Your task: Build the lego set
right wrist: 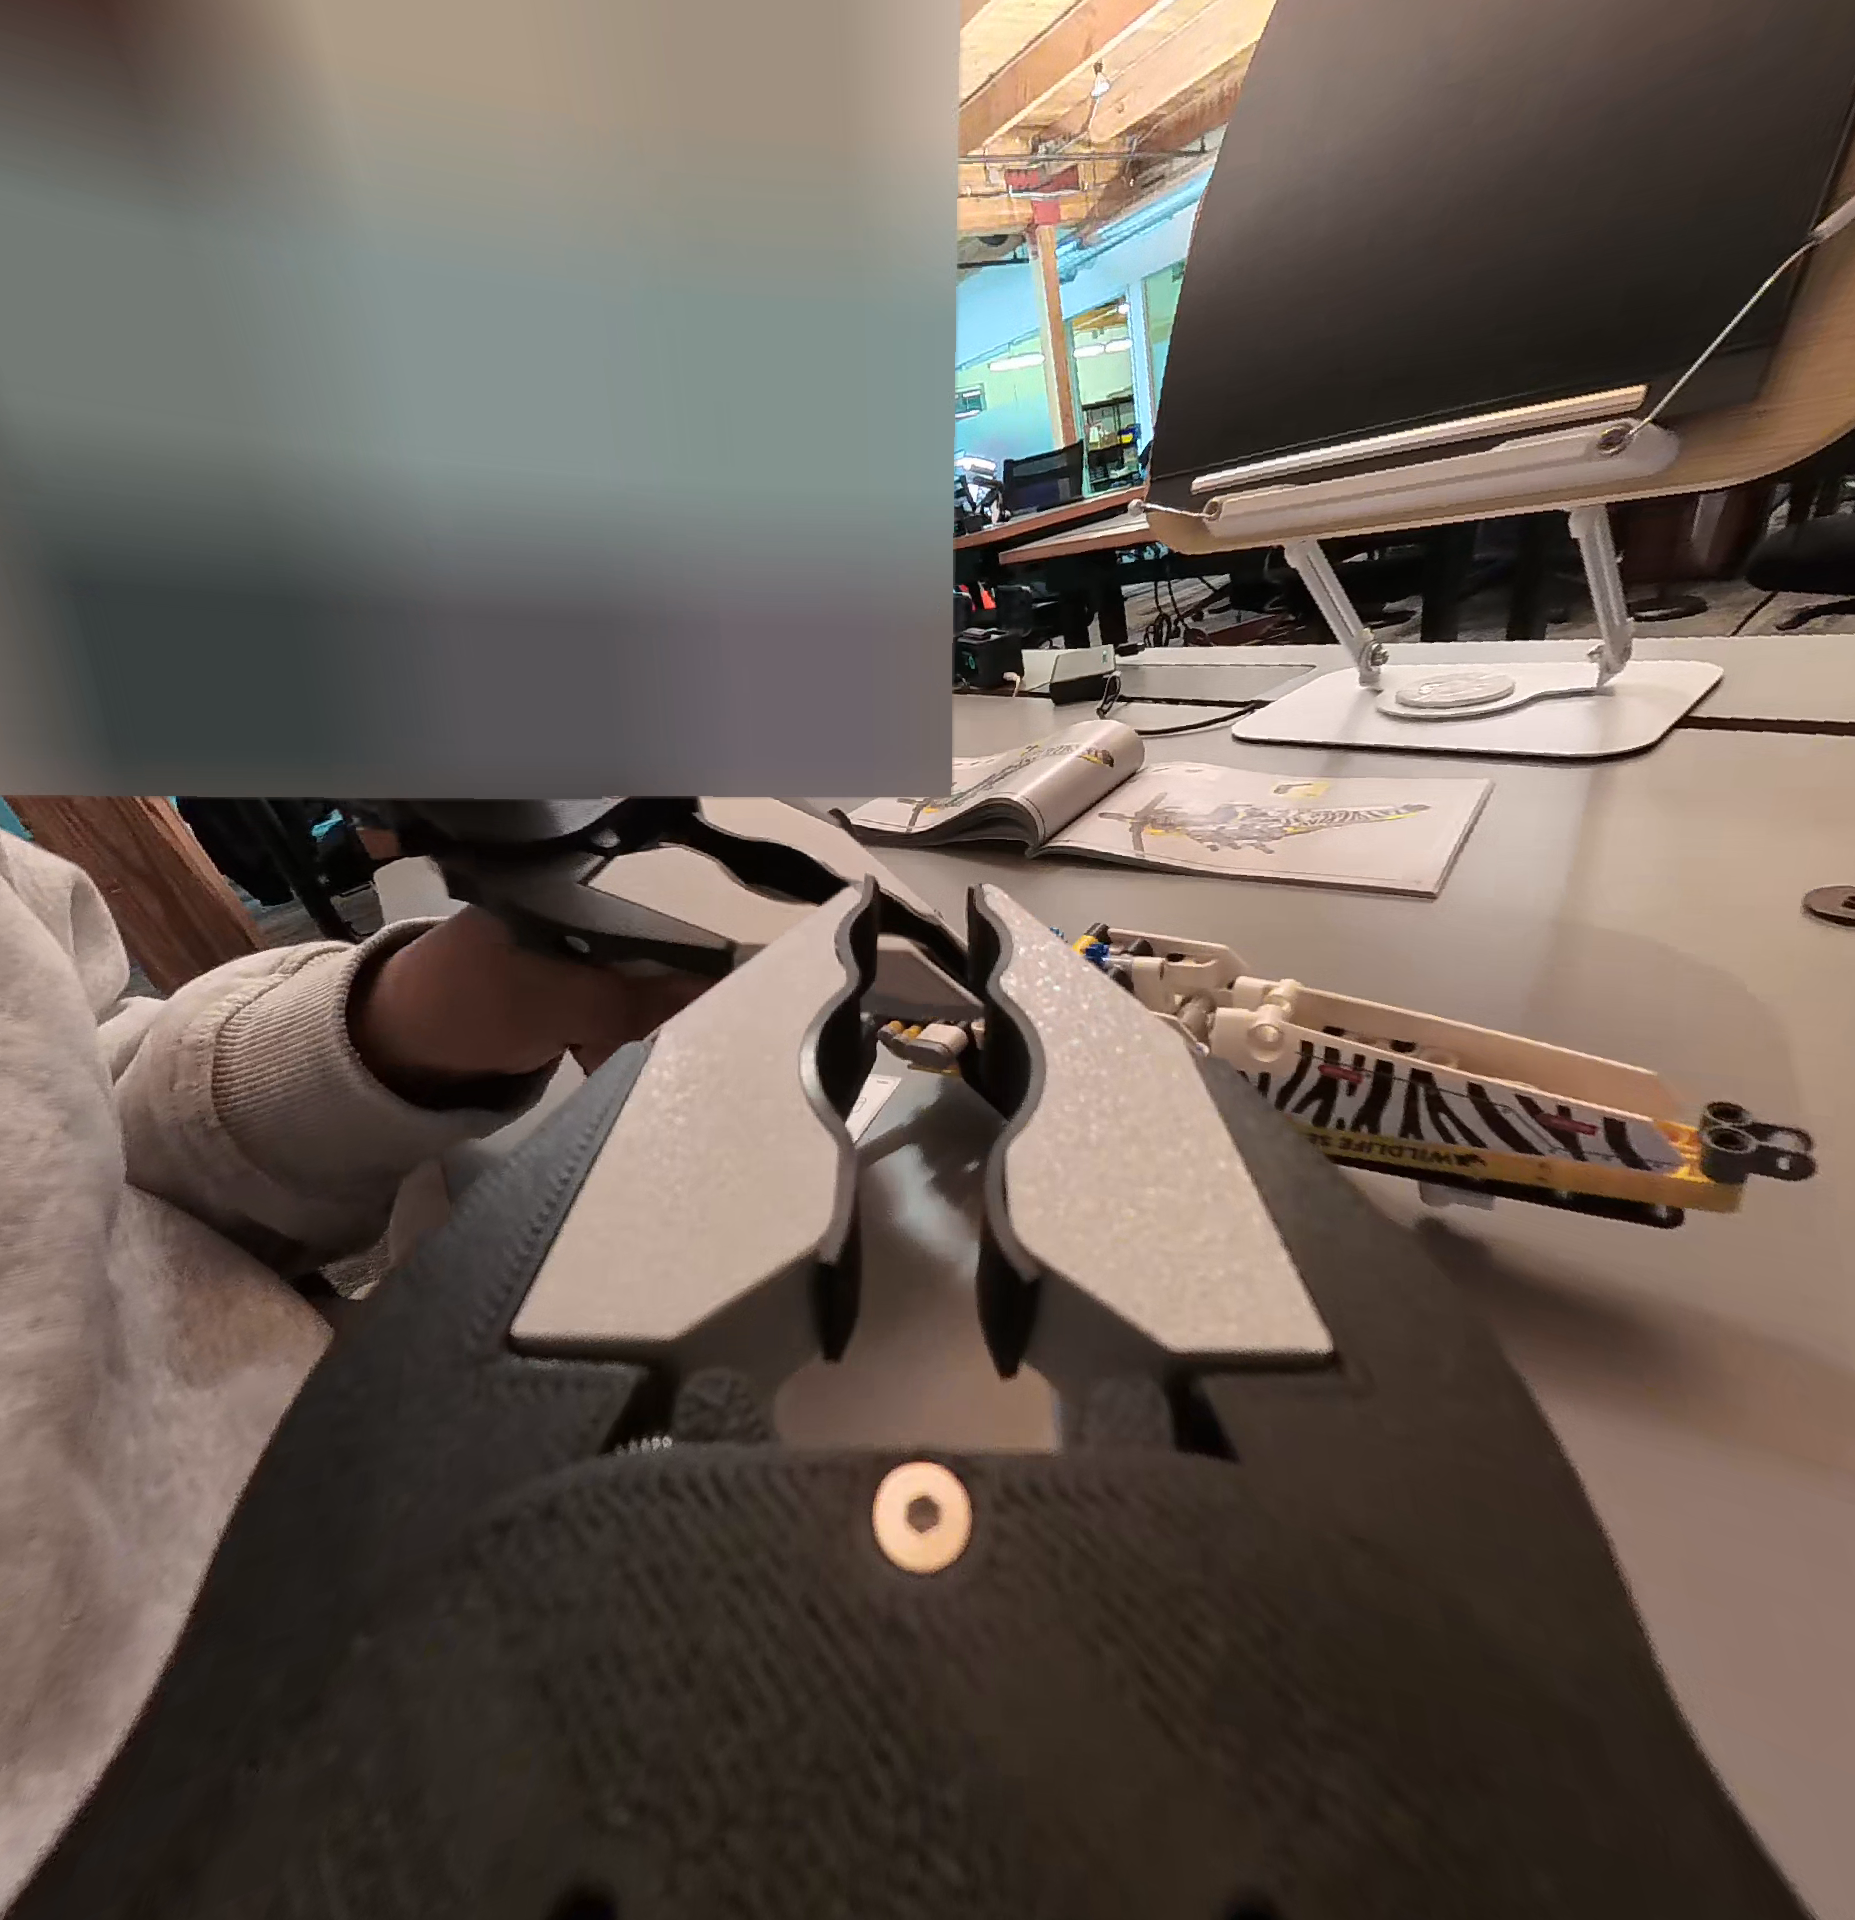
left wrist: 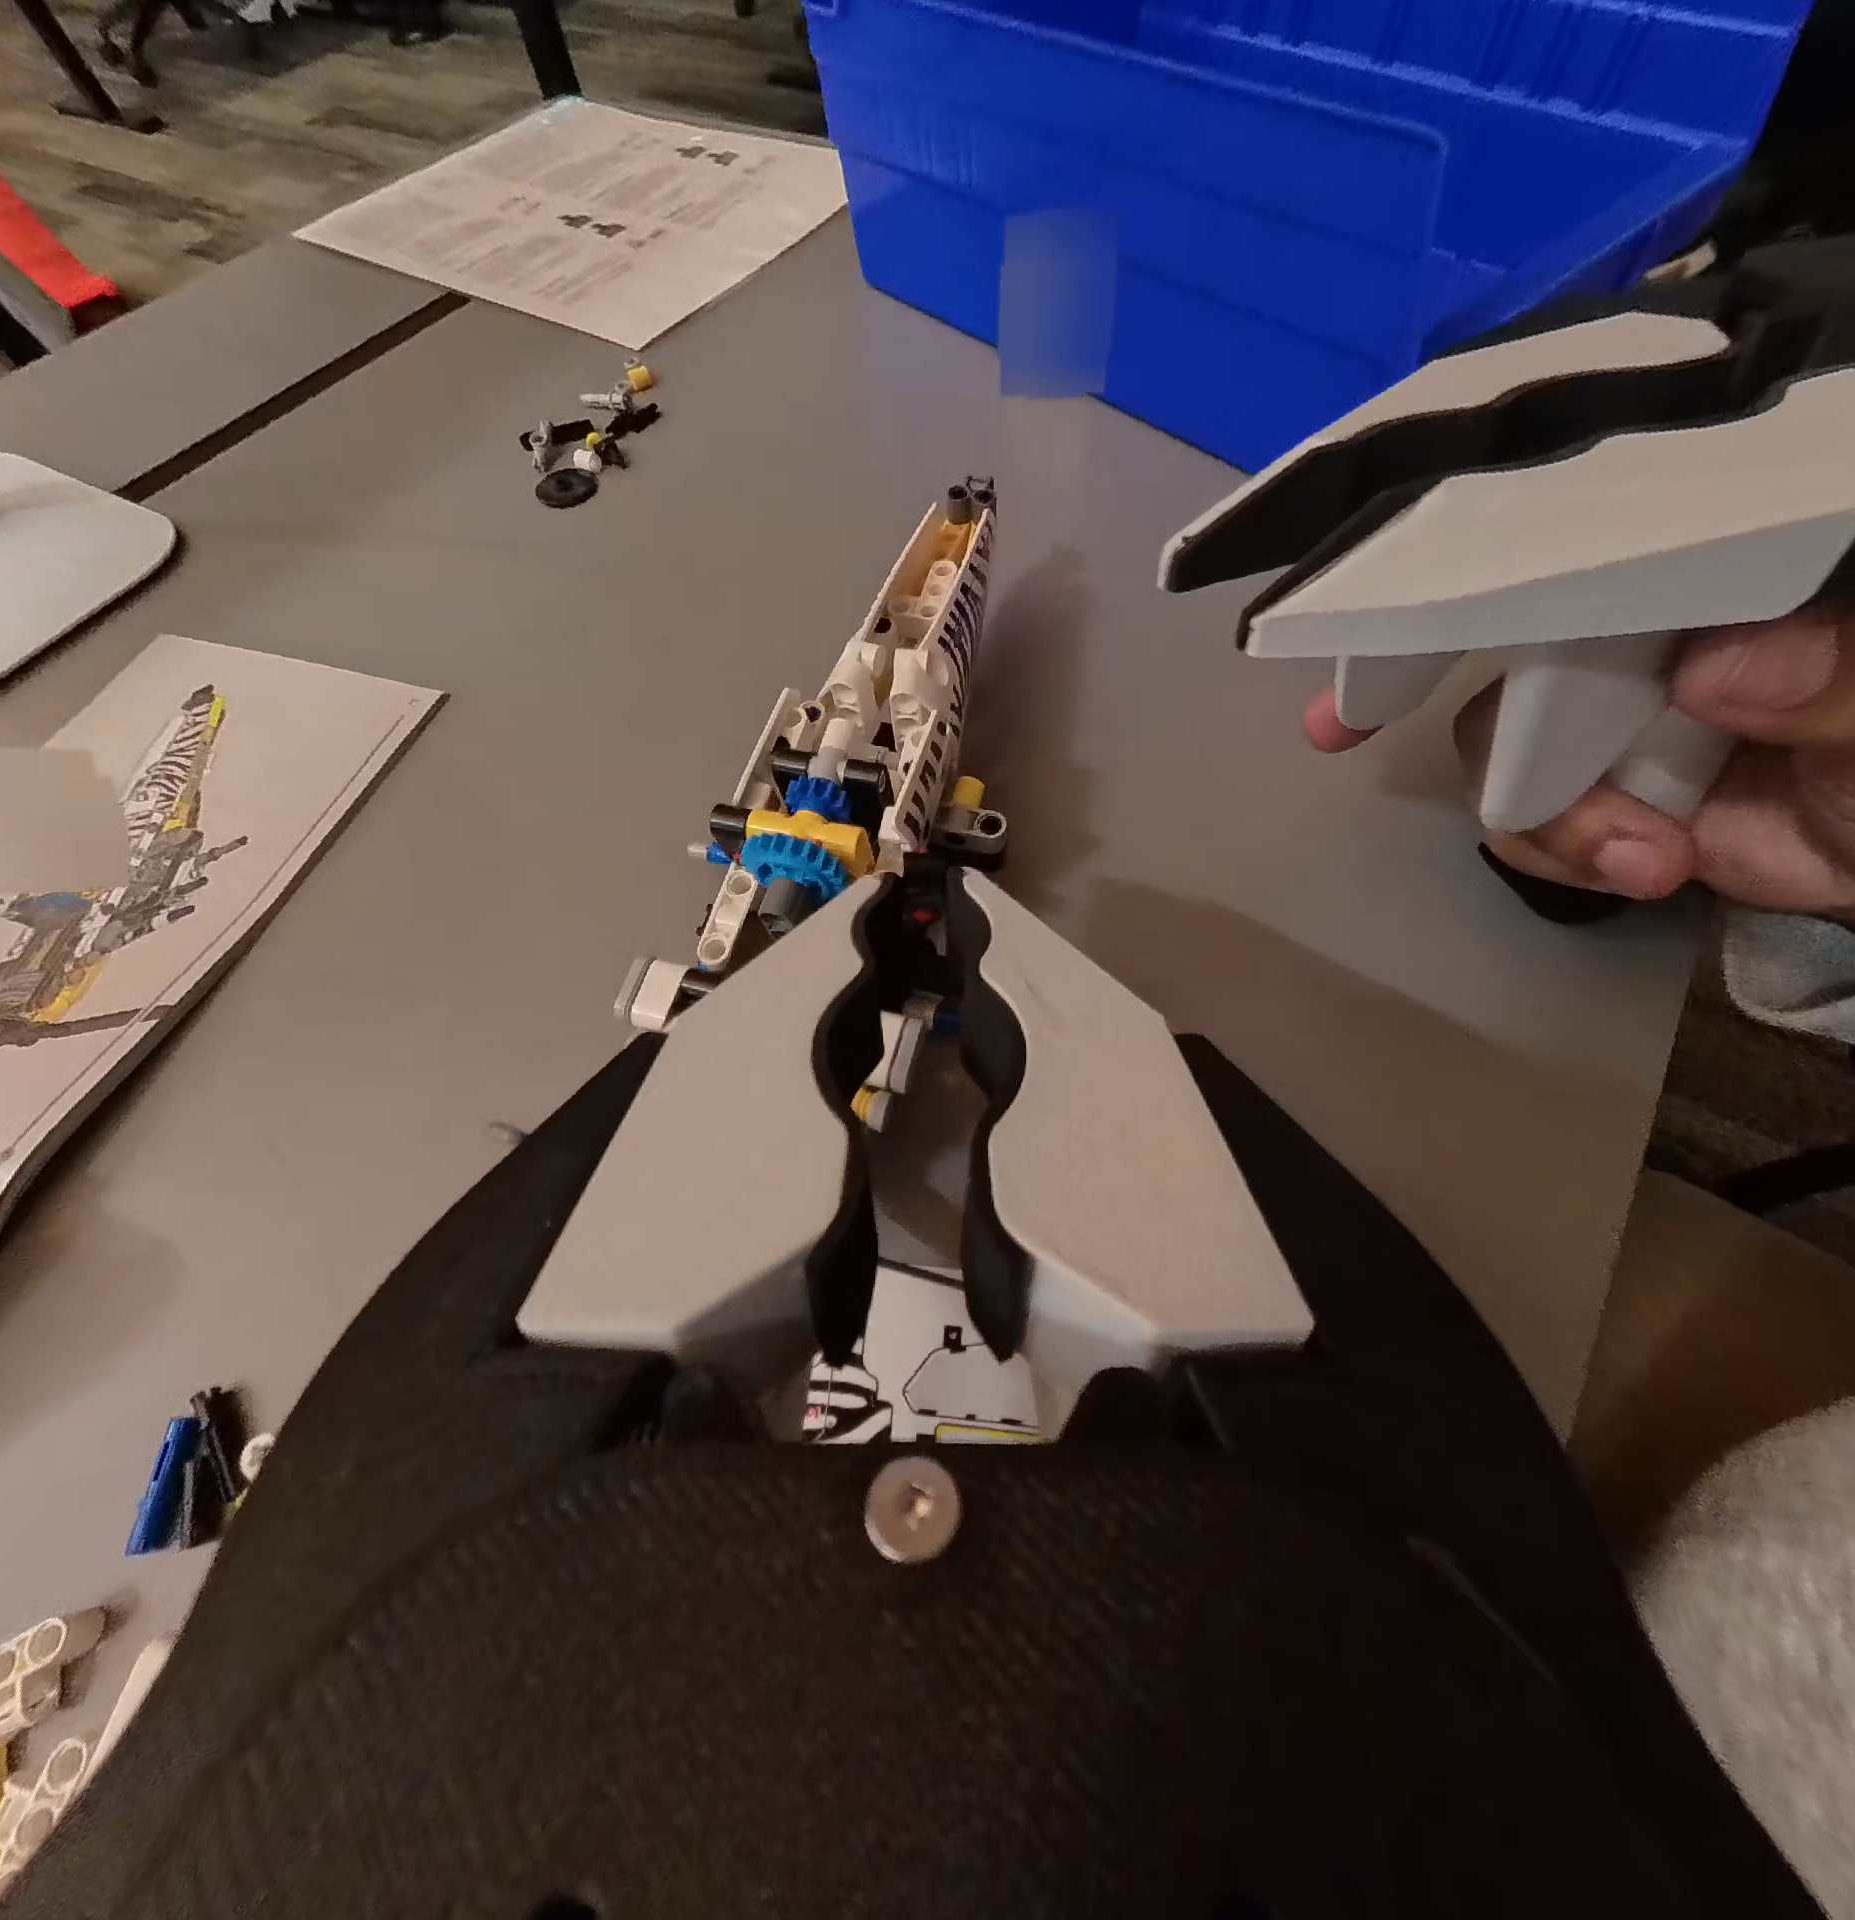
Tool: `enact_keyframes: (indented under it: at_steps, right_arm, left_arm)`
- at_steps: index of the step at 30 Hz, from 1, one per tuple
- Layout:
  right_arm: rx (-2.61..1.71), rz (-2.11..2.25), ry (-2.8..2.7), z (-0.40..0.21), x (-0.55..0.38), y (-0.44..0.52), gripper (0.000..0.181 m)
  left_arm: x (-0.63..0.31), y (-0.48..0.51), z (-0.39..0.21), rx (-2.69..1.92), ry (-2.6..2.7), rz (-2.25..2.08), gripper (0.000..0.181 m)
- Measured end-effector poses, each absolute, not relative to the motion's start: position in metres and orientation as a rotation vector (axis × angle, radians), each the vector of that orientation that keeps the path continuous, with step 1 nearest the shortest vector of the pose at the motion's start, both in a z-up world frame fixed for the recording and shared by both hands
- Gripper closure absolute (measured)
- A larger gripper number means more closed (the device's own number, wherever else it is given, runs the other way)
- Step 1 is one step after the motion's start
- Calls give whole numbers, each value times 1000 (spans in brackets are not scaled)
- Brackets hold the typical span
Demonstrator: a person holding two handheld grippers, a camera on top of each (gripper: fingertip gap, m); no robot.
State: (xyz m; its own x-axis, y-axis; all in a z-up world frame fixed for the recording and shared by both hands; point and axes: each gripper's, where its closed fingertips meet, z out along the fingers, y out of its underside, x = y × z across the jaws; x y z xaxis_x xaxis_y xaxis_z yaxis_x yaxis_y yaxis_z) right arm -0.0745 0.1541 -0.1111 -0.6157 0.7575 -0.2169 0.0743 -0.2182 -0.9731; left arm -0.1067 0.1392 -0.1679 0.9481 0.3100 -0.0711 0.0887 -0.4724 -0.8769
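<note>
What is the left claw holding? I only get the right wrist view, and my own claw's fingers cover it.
Observer: The left claw is clamped on the near end of the lego model, on a black piece just behind the blue gears.
Reviewer: Any loose parts nearby? I see none.
Observer: Yes, a small cluster of loose parts lies on the table beyond the model, near a printed sheet.
Reviewer: And what stands behind my claw?
Observer: A blue bin, on the table past the right claw.
</note>
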Motion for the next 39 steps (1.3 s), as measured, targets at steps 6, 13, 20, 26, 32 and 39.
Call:
enact_keyframes:
  at_steps: [6, 13, 20, 26, 32, 39]
  right_arm:
    - [-963, 1884, -1543, -108, -71, 154, 168]
    - [-952, 1887, -1534, -107, -67, 154, 168]
    - [-954, 1892, -1534, -106, -65, 153, 168]
    - [-952, 1880, -1541, -107, -65, 153, 168]
    - [-986, 1833, -1568, -112, -68, 151, 167]
    - [-1092, 1658, -1778, -139, -73, 133, 163]
  left_arm:
    - [-112, 142, -174, -2083, -319, 272, 175]
    - [-115, 143, -177, -2094, -338, 274, 175]
    - [-115, 144, -177, -2082, -346, 252, 175]
    - [-115, 145, -177, -2064, -359, 223, 175]
    - [-107, 144, -163, -2024, -287, 253, 175]
    - [-81, 140, -154, -1963, 18, 495, 175]
